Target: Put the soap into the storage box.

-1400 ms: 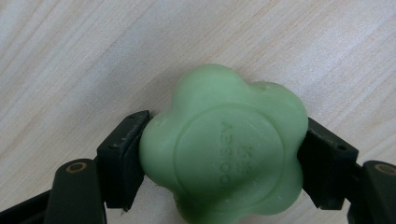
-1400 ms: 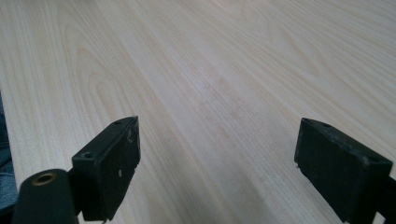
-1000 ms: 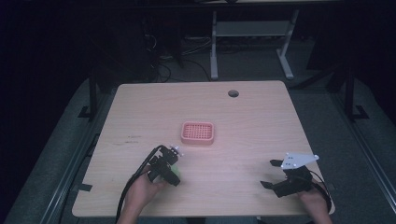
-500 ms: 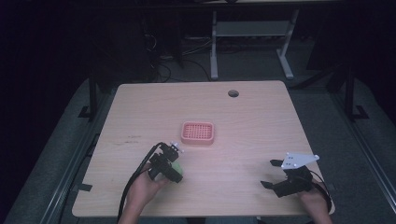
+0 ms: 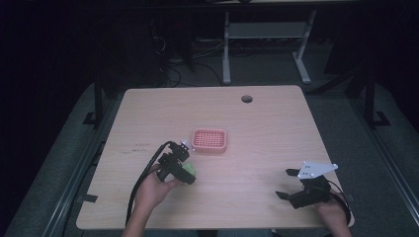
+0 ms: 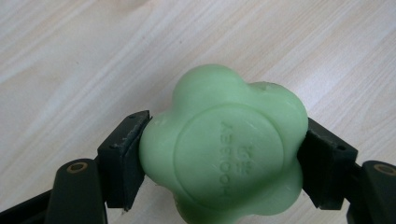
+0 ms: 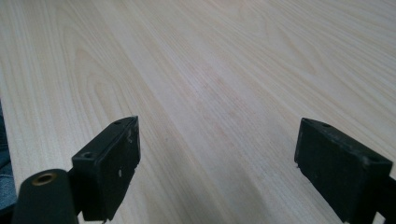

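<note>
A pale green flower-shaped soap [image 6: 224, 149] sits between the two black jaws of my left gripper [image 6: 224, 161], which is shut on it just above the wooden table [image 5: 257, 123]. In the high view the green soap [image 5: 189, 171] and left gripper [image 5: 185, 170] are at the front left, a little in front of a pink perforated tray [image 5: 209, 140]. My right gripper [image 5: 288, 183] rests low at the front right, jaws wide apart. In the right gripper view the right gripper [image 7: 217, 163] holds nothing, with bare wood between its pads.
A round cable hole [image 5: 246, 98] lies near the table's far edge. A black cable [image 5: 143, 177] trails from the left gripper toward the front edge. White desk legs [image 5: 227, 54] stand on the dark floor behind the table.
The left gripper with the green soap has shifted slightly toward the front and left. The right gripper has stayed still.
</note>
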`<state>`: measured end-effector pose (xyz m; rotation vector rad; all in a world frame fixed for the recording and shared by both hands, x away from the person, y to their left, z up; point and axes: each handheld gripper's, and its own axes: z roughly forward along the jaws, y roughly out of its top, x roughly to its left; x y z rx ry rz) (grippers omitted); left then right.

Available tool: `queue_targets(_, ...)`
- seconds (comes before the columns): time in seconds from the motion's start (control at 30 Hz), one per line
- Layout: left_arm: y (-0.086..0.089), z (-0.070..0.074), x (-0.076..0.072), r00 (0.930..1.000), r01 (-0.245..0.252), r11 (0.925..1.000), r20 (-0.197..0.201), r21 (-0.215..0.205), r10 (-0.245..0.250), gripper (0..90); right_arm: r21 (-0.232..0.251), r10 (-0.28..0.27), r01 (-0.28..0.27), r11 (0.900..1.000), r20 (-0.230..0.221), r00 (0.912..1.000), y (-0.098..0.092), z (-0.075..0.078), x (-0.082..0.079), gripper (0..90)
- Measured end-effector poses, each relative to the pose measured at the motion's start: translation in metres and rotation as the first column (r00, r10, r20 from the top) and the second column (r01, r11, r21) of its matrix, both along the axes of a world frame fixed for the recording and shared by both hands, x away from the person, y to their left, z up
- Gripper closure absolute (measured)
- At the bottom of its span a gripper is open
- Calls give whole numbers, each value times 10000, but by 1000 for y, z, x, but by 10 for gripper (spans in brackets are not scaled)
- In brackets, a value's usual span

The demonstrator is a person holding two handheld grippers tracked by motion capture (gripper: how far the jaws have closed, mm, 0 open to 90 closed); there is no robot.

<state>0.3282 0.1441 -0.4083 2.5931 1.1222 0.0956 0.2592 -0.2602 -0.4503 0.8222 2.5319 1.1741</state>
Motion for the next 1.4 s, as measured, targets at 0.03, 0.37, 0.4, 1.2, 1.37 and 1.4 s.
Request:
queue_targets(0.03,-1,0,2,10000,-85,10000,5,32,85,268,-12,21,-21,10000,27,10000,0,0,0,138)
queue_targets(0.37,-3,9,18,10000,-36,10000,43,-80,37,268,-6,29,-29,10000,-4,10000,0,0,0,138)
queue_targets(0.4,-3,10,19,10000,6,10000,36,-87,-6,268,-7,41,-41,10000,2,10000,1,0,0,138)
queue_targets(1.2,-18,26,49,9999,-71,9999,136,-137,73,268,95,34,-34,9999,11,10000,1,0,1,137)
queue_targets(1.37,-20,31,55,9997,-127,9997,195,-200,130,268,113,26,-26,9999,0,10000,0,0,1,138)
queue_targets(1.4,-21,32,56,9997,-121,9997,212,-222,125,268,123,22,-22,9999,-4,10000,0,0,1,138)
